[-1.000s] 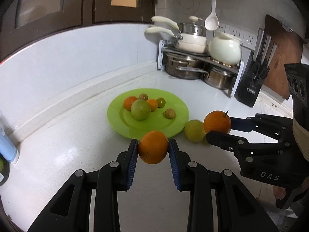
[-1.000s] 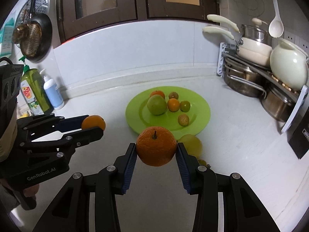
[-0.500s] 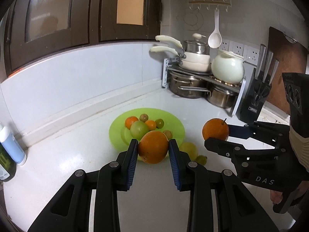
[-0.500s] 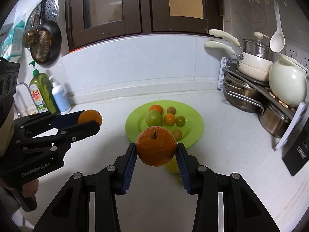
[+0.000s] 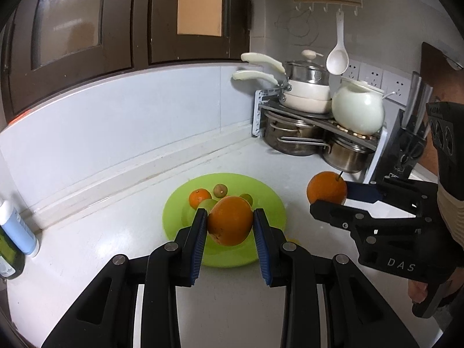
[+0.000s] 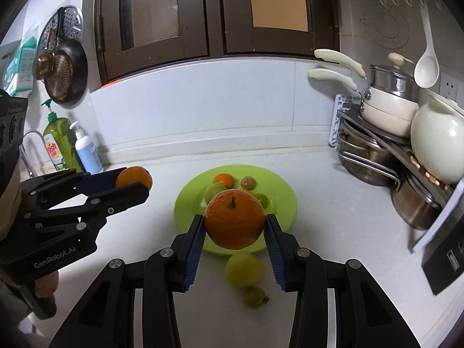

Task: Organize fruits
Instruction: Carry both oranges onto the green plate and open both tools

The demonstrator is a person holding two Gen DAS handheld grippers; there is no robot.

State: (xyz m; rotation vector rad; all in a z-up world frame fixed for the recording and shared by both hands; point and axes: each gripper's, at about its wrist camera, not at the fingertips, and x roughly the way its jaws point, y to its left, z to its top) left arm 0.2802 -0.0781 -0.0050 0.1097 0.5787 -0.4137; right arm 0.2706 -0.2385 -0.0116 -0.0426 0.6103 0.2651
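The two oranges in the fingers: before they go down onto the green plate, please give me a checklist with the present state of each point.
1. Left gripper shut on the smooth orange: ok.
2. Right gripper shut on the stemmed orange: ok.
3. Both oranges held above the white counter, not resting: ok.
4. Round green plate has bare space at its near rim: ok.
5. Yellow-green fruit and small fruit off the plate: not ok.
6. Grippers apart from each other: ok.

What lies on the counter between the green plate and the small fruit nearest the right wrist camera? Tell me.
A yellow-green fruit lies between the green plate and the small fruit, shown in the right wrist view.
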